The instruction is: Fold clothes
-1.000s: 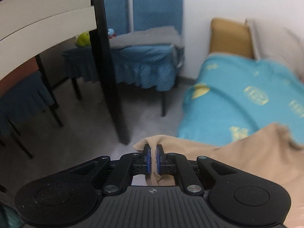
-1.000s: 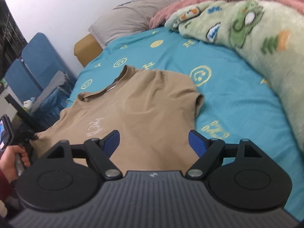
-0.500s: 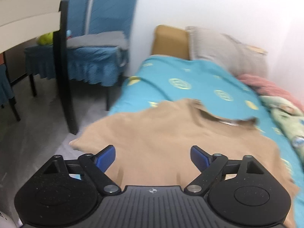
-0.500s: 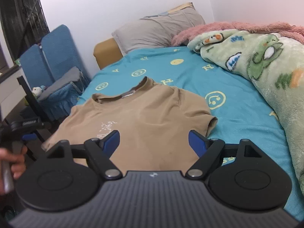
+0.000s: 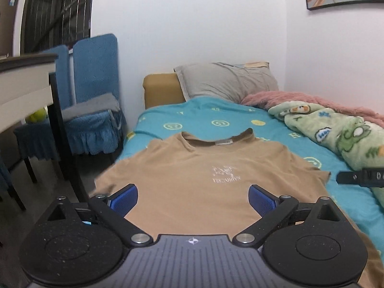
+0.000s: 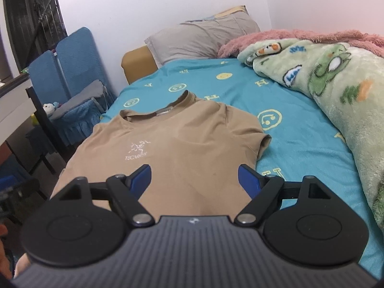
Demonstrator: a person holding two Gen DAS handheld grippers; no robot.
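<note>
At far left stand blue chairs point(image 5: 96, 76) beside a bed point(image 5: 216, 120) with a teal sheet printed with smiley faces and letters. A tan T-shirt point(image 5: 204, 175) lies flat on the bed, front up, collar toward a grey pillow point(image 5: 225, 81). Its white chest print is too blurred to read. The left gripper point(image 5: 193, 198) hovers over the hem, jaws opening wide, gripping nothing. The right gripper point(image 6: 194, 178) also hovers with jaws apart, empty. A green cartoon blanket point(image 6: 336, 76) lies at right.

Black left claw point(image 5: 193, 198), blue pads — ribbed grey housing, silver screws
</note>
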